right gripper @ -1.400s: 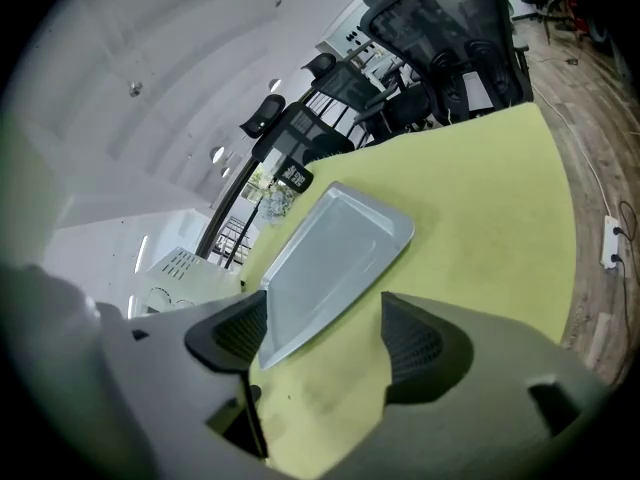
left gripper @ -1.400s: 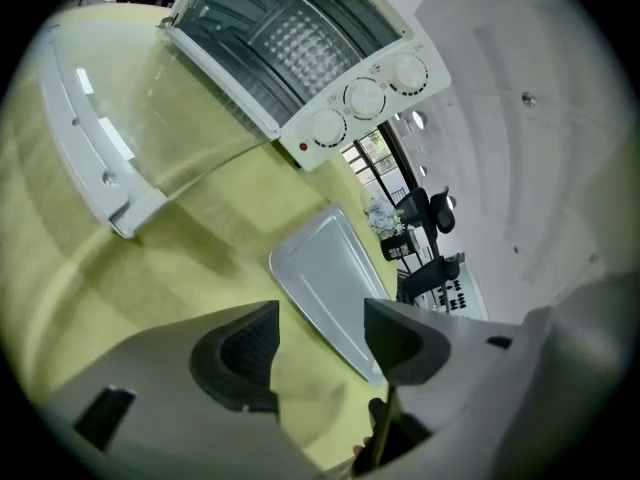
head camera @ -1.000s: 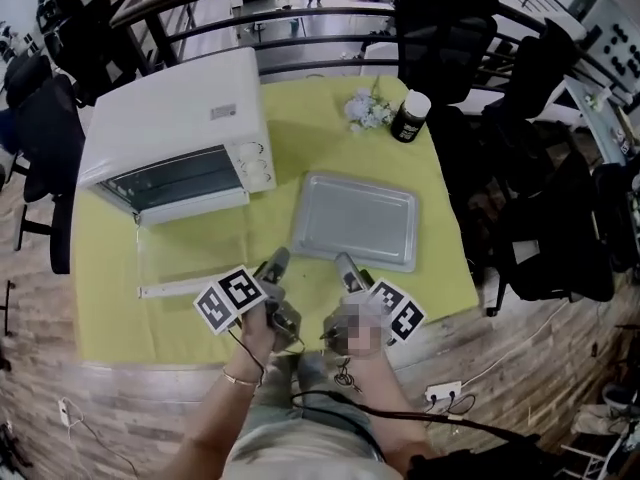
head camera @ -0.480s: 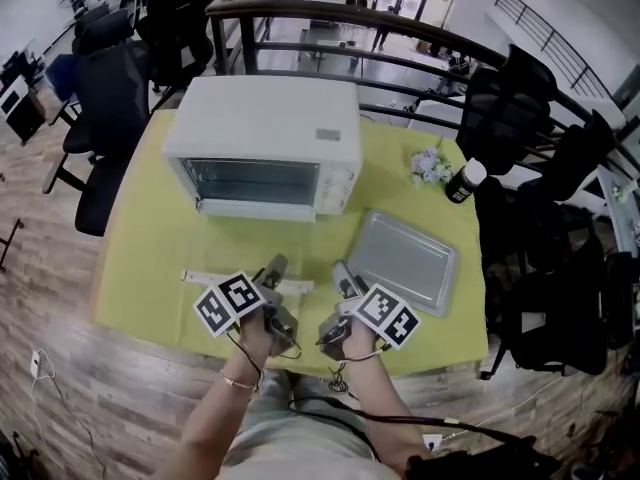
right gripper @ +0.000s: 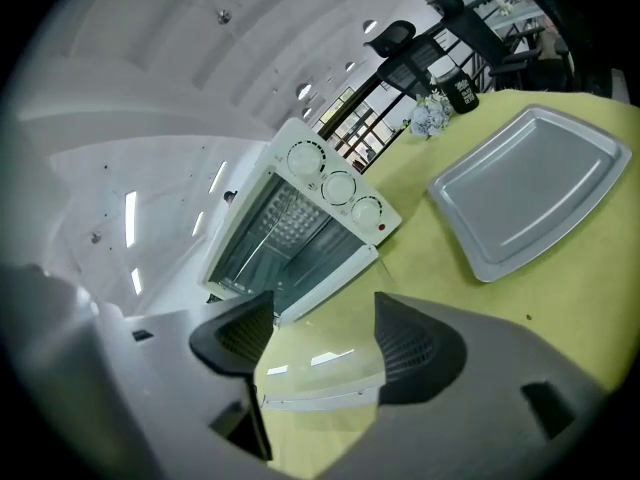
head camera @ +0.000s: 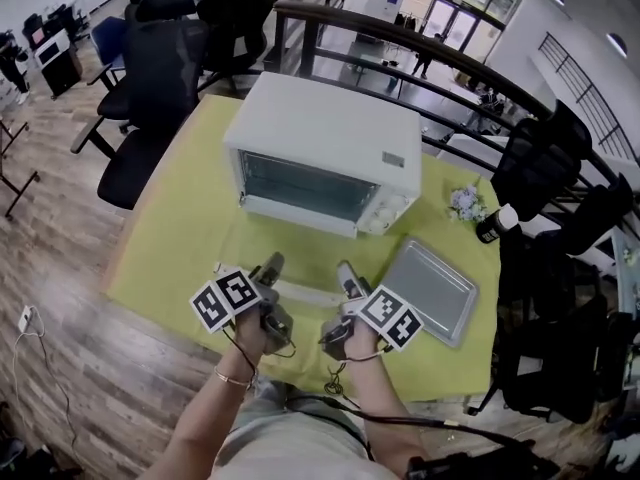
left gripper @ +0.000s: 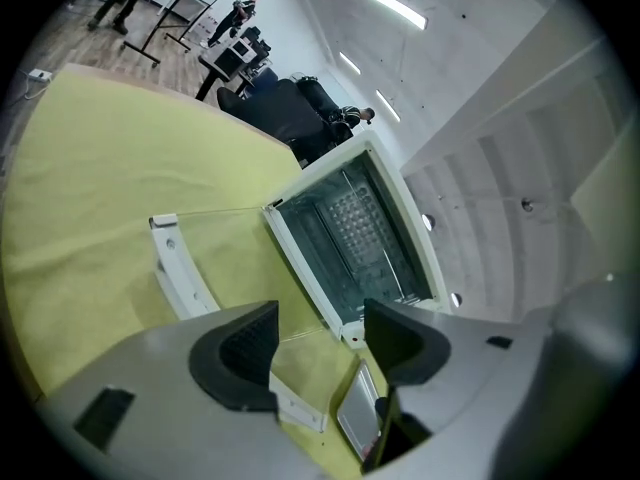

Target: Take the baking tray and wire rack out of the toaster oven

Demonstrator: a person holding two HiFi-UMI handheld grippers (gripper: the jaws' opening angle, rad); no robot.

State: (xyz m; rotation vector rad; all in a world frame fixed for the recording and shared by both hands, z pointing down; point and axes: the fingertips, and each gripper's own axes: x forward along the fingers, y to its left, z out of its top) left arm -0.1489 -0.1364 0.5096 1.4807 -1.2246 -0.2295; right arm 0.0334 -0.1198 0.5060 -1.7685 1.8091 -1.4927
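The white toaster oven (head camera: 330, 153) stands on the yellow cloth with its glass door (head camera: 295, 248) folded flat toward me. A wire rack (left gripper: 355, 223) shows inside the cavity, also in the right gripper view as the wire rack (right gripper: 285, 218). The grey baking tray (head camera: 428, 290) lies on the cloth right of the oven, empty. My left gripper (head camera: 272, 265) and right gripper (head camera: 345, 271) hover side by side over the door's white handle (head camera: 305, 291), pointing at the oven. Left gripper (left gripper: 320, 333) and right gripper (right gripper: 322, 338) are both open with nothing between the pads.
A dark bottle (head camera: 497, 223) and white flowers (head camera: 465, 203) sit at the table's far right corner. Black office chairs (head camera: 165, 58) and a dark railing (head camera: 400, 68) ring the table. The table's near edge runs just below my hands.
Both grippers have moved left, away from the baking tray's near edge, to in front of the open oven door. The tray stays on the cloth. The view has swung toward the oven.
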